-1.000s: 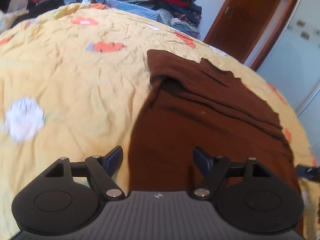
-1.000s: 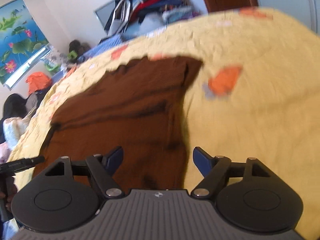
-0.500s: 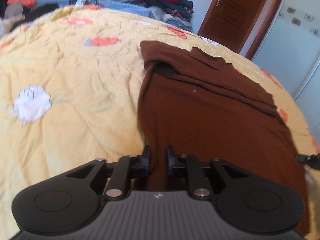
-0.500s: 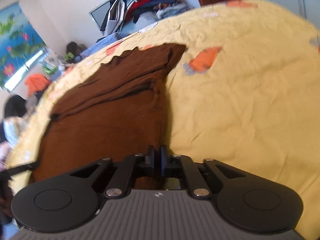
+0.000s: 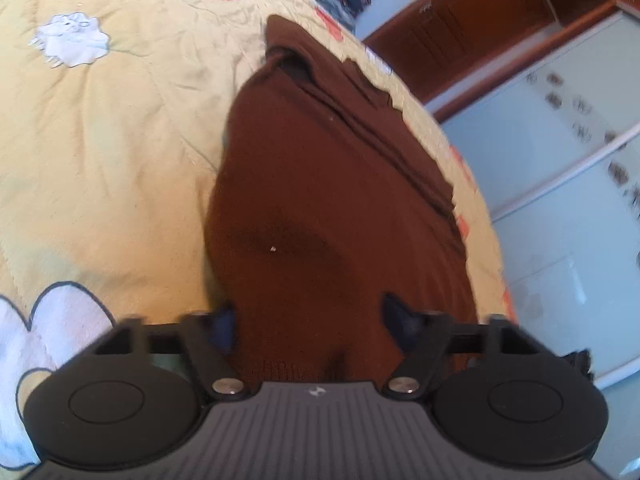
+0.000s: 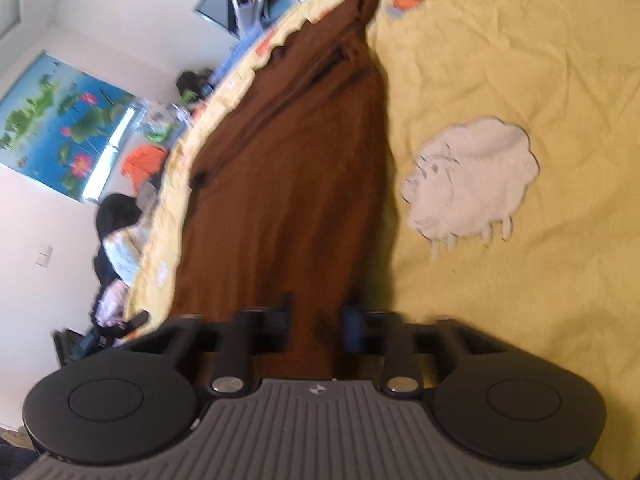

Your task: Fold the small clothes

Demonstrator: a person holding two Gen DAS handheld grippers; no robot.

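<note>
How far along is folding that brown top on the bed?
Done: the brown top looks folded over at its far end. In hand: right gripper clamps the near hem; left gripper is opening, hem between its jaws. Remaining: carrying the hem across.

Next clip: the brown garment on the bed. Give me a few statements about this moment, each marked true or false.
1. The brown garment lies on a yellow bedspread. True.
2. The bedspread carries a white sheep figure. True.
3. The garment is folded into a small square. False: it lies stretched out long, with loose folds at its far end.
4. The door beyond the bed is white. False: it is reddish-brown wood.
</note>
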